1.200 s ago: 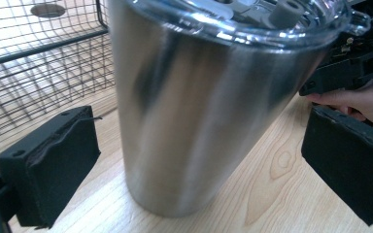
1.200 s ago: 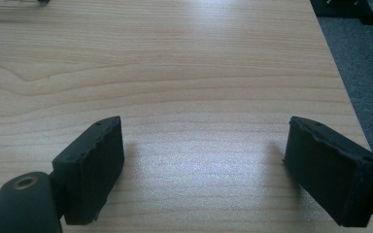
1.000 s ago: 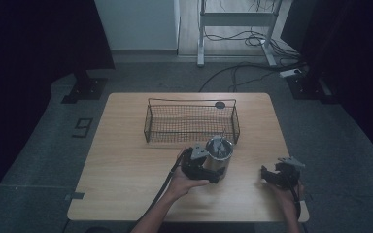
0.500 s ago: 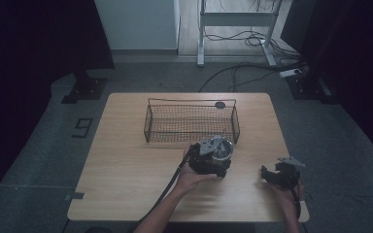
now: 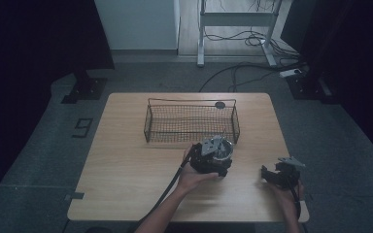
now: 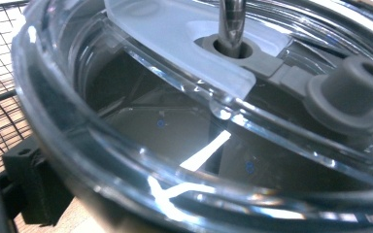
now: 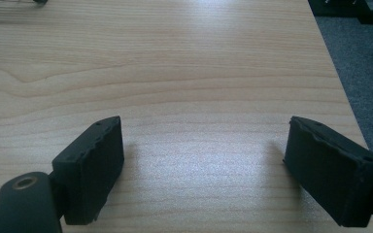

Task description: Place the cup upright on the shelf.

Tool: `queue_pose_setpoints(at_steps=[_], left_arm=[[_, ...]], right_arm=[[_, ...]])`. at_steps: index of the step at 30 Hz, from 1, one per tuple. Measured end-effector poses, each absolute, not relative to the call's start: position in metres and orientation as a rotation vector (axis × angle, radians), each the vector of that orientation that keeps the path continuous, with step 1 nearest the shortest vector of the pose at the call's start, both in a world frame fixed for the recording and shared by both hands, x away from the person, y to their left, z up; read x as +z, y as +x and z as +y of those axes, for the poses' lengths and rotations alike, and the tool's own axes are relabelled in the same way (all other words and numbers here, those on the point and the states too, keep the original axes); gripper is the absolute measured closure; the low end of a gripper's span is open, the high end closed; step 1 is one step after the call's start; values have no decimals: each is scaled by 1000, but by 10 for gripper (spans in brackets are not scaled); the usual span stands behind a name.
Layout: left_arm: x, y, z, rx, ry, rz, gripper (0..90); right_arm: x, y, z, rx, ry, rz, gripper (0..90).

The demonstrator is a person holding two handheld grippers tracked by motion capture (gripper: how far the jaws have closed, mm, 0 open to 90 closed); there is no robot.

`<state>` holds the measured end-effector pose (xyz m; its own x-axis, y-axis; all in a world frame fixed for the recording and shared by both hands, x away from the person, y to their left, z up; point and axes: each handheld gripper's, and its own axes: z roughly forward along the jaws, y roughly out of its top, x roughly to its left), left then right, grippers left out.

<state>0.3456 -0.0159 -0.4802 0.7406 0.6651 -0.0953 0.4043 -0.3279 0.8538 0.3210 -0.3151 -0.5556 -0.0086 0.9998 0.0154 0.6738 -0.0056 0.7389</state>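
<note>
Dim room, grey carpet floor (image 5: pixel 34 160), wooden table (image 5: pixel 126 170), black drapes (image 5: pixel 34 39)

Lab, black curtains (image 5: pixel 39 39), floor cables (image 5: pixel 238 73)

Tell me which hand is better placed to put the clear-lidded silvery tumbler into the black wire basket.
Left. The left tool has just been closing around the clear-lidded silvery tumbler, right beside the black wire basket. The right tool rests open, farther away.

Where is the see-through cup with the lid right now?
In the high view, the clear cup sits between the left gripper's jaws, near the middle of the table, just in front of the wire basket's right end.
</note>
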Motion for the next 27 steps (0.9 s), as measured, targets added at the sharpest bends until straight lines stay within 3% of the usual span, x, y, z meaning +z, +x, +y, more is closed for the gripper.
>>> queue_pose_setpoints(at_steps=[27], left_arm=[[-457, 340, 9, 386, 1927, 780, 40]], right_arm=[[-556, 321, -316, 778, 1737, 1731, 139]])
